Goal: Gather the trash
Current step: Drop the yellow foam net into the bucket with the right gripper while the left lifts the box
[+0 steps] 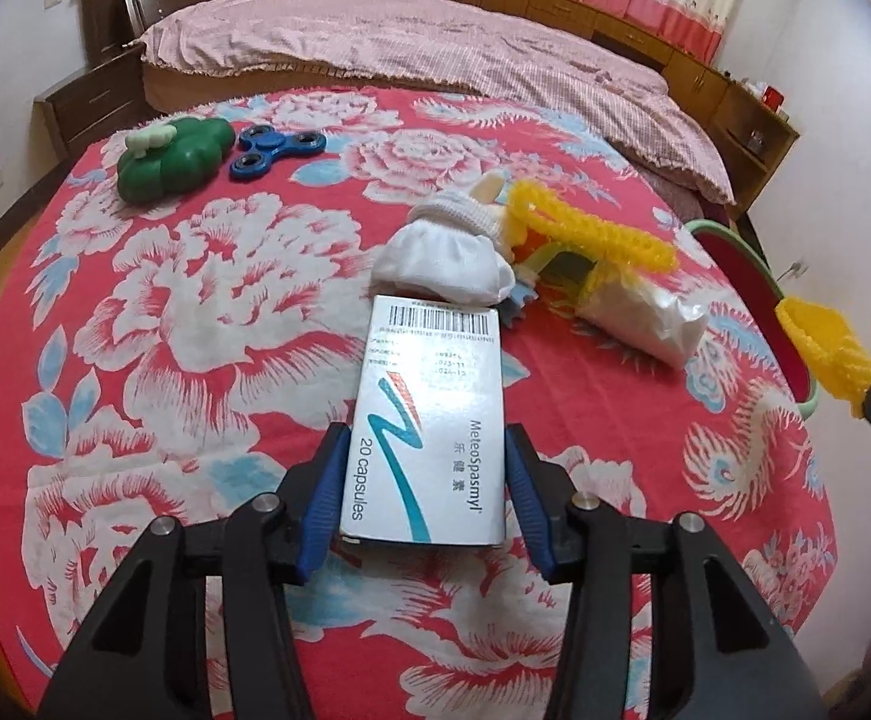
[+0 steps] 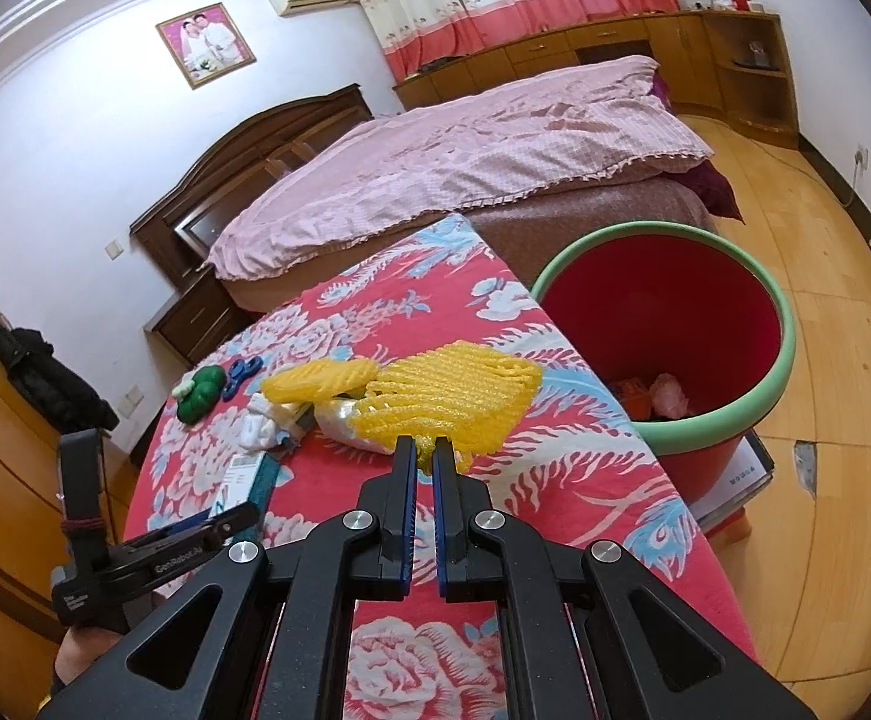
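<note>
My left gripper (image 1: 423, 450) is shut on a white medicine box (image 1: 429, 414) marked "20 capsules", held over the red floral tablecloth (image 1: 195, 300). My right gripper (image 2: 425, 450) is shut on a yellow foam fruit net (image 2: 453, 399) and holds it above the table near the right edge. The net also shows in the left wrist view (image 1: 825, 348). A second yellow foam net (image 1: 591, 228), a crumpled white plastic bag (image 1: 645, 318) and a white cloth wad (image 1: 447, 258) lie at mid-table. The red bin with a green rim (image 2: 783, 360) stands on the floor right of the table.
A green toy (image 1: 171, 159) and a blue fidget spinner (image 1: 276, 150) lie at the table's far left. The bin holds some trash (image 2: 669, 396). A bed with a pink cover (image 2: 465, 162) stands beyond the table. Wooden floor (image 2: 843, 420) lies to the right.
</note>
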Action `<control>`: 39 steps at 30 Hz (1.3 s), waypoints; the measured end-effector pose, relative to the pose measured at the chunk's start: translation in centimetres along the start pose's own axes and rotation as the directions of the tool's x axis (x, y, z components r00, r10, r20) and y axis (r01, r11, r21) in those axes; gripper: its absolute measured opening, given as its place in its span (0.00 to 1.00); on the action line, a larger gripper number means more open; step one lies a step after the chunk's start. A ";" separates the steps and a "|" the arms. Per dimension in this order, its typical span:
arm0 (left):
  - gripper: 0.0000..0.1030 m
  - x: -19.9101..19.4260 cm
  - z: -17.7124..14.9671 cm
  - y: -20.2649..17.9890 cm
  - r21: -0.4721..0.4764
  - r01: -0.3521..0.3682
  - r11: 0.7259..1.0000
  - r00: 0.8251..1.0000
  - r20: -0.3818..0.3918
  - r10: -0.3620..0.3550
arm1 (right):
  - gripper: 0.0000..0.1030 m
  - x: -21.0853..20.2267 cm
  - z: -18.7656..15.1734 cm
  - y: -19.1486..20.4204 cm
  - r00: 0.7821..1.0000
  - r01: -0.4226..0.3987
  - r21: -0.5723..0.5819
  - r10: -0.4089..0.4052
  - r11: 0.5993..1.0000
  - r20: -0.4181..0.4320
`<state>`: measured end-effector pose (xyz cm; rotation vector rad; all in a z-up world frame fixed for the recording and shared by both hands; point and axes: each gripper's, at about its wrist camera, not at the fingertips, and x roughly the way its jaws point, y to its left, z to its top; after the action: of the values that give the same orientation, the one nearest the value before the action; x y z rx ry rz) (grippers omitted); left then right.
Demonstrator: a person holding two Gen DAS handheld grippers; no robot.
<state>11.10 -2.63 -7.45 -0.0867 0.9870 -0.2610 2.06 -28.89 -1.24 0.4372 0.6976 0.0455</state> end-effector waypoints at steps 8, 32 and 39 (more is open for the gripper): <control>0.50 -2.7 1.4 -1.5 -0.005 0.067 0.998 0.995 0.076 -0.067 | 0.05 0.2 1.4 -1.9 0.999 0.032 0.023 -0.032 0.999 0.018; 0.50 2.2 7.7 -16.7 0.198 0.217 0.956 0.974 0.020 -0.225 | 0.12 3.5 5.4 -12.3 0.993 0.117 0.183 -0.118 0.976 -0.007; 0.50 4.5 8.3 -20.7 0.242 0.237 0.941 0.971 -0.026 -0.237 | 0.20 3.6 5.9 -14.1 0.994 0.106 0.187 -0.107 0.977 -0.003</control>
<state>16.70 -24.17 -2.64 0.0192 0.9342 -0.6021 7.05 -43.24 -5.11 0.5795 0.7206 -0.1236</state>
